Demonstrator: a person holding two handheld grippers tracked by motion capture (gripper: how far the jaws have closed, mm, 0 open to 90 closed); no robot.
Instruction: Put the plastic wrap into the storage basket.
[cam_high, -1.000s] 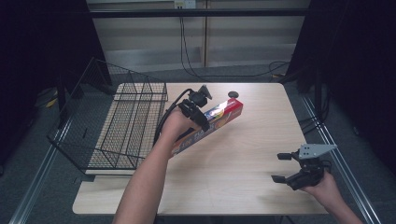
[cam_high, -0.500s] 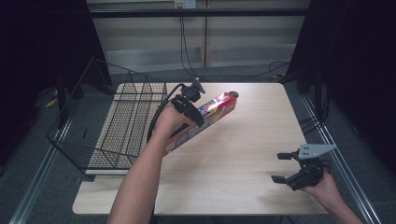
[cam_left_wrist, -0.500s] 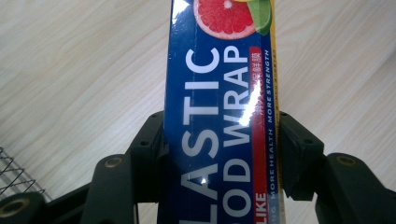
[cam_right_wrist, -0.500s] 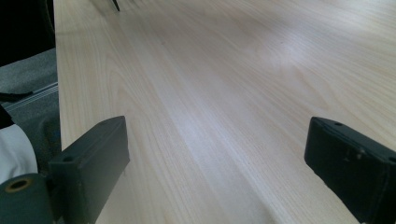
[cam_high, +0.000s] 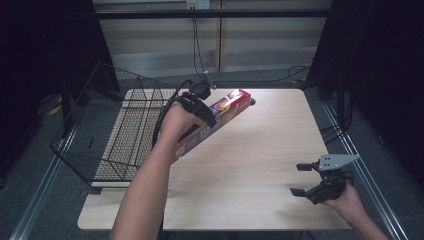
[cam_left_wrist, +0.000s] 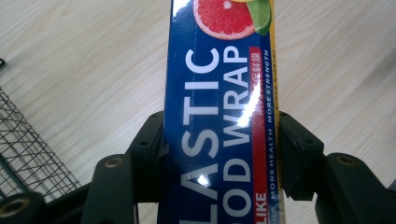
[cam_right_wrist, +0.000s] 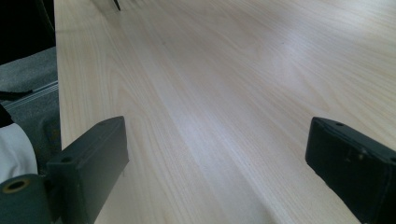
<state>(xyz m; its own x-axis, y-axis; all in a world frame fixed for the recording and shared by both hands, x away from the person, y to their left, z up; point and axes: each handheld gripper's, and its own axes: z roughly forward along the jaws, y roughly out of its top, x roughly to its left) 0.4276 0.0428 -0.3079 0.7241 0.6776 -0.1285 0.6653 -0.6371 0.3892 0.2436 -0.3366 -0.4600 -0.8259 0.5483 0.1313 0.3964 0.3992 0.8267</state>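
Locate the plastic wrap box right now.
High view: the plastic wrap box is clamped in the left gripper, tilted above the table at its back left, beside the wire basket.

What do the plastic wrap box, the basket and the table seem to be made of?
Plastic wrap box: likely glossy printed cardboard, with glare spots on the lettering. Basket: thin dark metal wire in an open grid. Table: pale wood or wood-look laminate, with straight grain lines; which one, I cannot tell.

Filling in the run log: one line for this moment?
left tongs: shut on blue plastic-wrap carton | right tongs: open | black wire basket: beside carton
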